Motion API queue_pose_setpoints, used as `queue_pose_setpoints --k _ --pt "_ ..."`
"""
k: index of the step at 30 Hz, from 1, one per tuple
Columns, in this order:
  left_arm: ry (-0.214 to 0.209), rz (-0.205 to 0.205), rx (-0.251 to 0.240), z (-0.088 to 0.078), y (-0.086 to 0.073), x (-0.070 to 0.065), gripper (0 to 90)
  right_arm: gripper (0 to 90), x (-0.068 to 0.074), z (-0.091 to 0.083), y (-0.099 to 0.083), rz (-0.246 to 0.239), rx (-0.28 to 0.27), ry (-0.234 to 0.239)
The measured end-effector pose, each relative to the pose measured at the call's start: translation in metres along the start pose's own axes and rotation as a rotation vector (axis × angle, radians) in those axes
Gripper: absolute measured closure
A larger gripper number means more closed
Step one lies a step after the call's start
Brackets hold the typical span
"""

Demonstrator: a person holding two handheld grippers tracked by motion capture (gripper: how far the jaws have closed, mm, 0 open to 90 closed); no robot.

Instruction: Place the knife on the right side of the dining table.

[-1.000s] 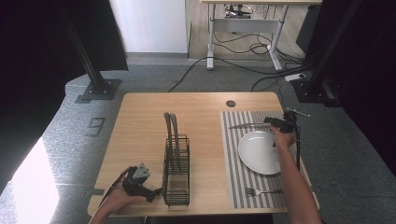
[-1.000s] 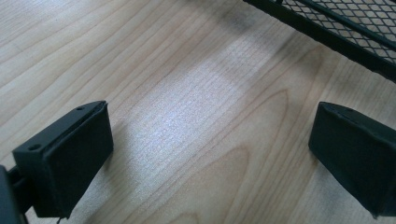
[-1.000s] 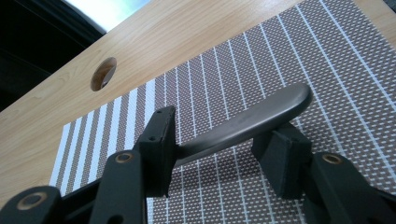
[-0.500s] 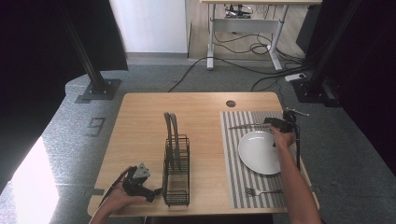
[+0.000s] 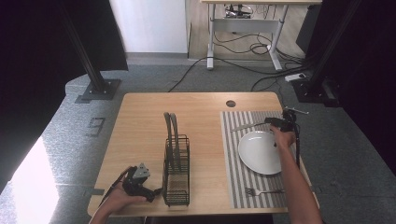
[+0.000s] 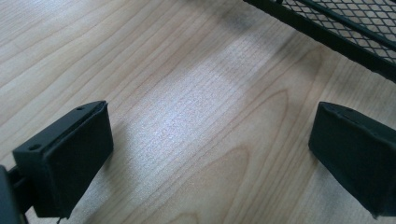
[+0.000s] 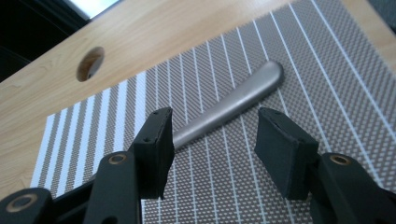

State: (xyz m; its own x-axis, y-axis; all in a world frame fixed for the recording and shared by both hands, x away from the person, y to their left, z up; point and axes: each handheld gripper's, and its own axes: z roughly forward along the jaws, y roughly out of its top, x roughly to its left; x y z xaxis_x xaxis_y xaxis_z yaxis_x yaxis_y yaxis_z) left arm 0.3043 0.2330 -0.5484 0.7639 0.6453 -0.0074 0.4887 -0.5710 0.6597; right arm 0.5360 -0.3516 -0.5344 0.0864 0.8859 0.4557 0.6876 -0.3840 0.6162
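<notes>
A light wooden rectangular table (image 5: 140,140) is seen from above, with a black wire-mesh dish rack (image 5: 176,170) standing near its centre-left and a grey striped woven placemat (image 5: 233,172) laid over its right part. On the placemat a round white ceramic plate (image 5: 259,151) is set, with a small metal fork (image 5: 261,191) lying at about 6 o'clock from the plate, near the front edge. A slim silver metal knife (image 5: 246,126) lies on the placemat at about 11 o'clock from the plate, and a round dark cable hole (image 5: 230,103) is cut into the tabletop beyond it, at 12 o'clock from the mat's far-left corner.

The left gripper (image 5: 152,195) is held low at the table's front edge, at 9 o'clock from the rack's base and just beside it. In the left gripper view its jaws are spread wide over bare wood, nothing lying between them, and the rack's black mesh edge (image 6: 336,23) crosses the upper right corner.

The right gripper (image 5: 270,120) is held at 12 o'clock from the plate, pointing towards the knife's near end. In the right gripper view its jaws are parted, released, and the knife's rounded silver handle (image 7: 233,105) is seen lying on the striped mat (image 7: 289,70) in line with the gap, just beyond the pads; contact cannot be told. The cable hole (image 7: 90,63) is seen at about 10 o'clock from the handle.
</notes>
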Motion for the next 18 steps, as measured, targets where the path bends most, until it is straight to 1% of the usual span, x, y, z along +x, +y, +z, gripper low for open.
queue_pose_setpoints --k 1,2,3,4,5,6,7,8,9,10,11,12,13,14,16,17,18 --pt "0.000 0.000 0.000 0.000 0.000 0.000 0.0 45.4 0.000 0.000 0.000 0.000 0.000 0.000" --pt "0.000 0.000 0.000 0.000 0.000 0.000 0.0 44.2 0.003 -0.003 0.002 -0.042 -0.018 0.005" --pt "0.000 0.000 0.000 0.000 0.000 0.000 0.0 44.2 0.003 -0.003 0.002 -0.042 -0.018 0.005" --pt "0.000 0.000 0.000 0.000 0.000 0.000 0.0 43.5 0.006 -0.004 0.002 -0.075 -0.029 0.000" --pt "0.000 0.000 0.000 0.000 0.000 0.000 0.0 43.1 0.009 -0.006 0.003 -0.121 -0.045 -0.017" --pt "-0.001 0.000 0.000 0.000 0.000 0.000 0.0 42.7 0.017 -0.009 0.005 -0.233 -0.070 -0.056" --pt "-0.002 0.001 0.000 0.000 0.000 0.000 0.0 41.8 0.020 -0.009 0.006 -0.285 -0.068 -0.071" --pt "-0.003 0.002 0.000 0.000 0.000 0.000 0.0 40.9 0.023 -0.007 0.008 -0.310 -0.037 -0.083" --pt "-0.003 0.002 0.000 0.000 0.000 0.000 0.0 40.9 0.023 -0.007 0.008 -0.310 -0.037 -0.083" --pt "-0.004 0.003 0.000 0.000 0.000 0.001 0.0 41.6 0.026 -0.006 0.010 -0.336 -0.026 -0.075" --pt "-0.004 0.005 0.000 0.000 0.000 0.001 0.0 41.9 0.031 -0.003 0.011 -0.367 -0.028 -0.047" --pt "-0.004 0.005 0.000 0.000 0.000 0.001 0.0 41.9 0.031 -0.003 0.011 -0.367 -0.028 -0.047" --pt "-0.004 0.005 0.000 0.000 0.000 0.001 0.0 41.3 0.033 0.001 0.013 -0.371 0.006 -0.045" --pt "-0.005 0.005 0.000 0.000 0.000 0.001 0.0 42.2 0.037 0.008 0.015 -0.392 0.029 -0.036" --pt "-0.005 0.005 0.000 0.000 0.000 0.001 0.0 41.5 0.038 0.011 0.015 -0.397 0.033 -0.034" --pt "-0.005 0.005 0.000 0.000 0.000 0.001 0.0 41.1 0.040 0.019 0.017 -0.406 0.076 -0.043" --pt "-0.005 0.005 0.000 0.000 0.000 0.001 0.0 41.9 0.042 0.022 0.017 -0.422 0.072 -0.054"
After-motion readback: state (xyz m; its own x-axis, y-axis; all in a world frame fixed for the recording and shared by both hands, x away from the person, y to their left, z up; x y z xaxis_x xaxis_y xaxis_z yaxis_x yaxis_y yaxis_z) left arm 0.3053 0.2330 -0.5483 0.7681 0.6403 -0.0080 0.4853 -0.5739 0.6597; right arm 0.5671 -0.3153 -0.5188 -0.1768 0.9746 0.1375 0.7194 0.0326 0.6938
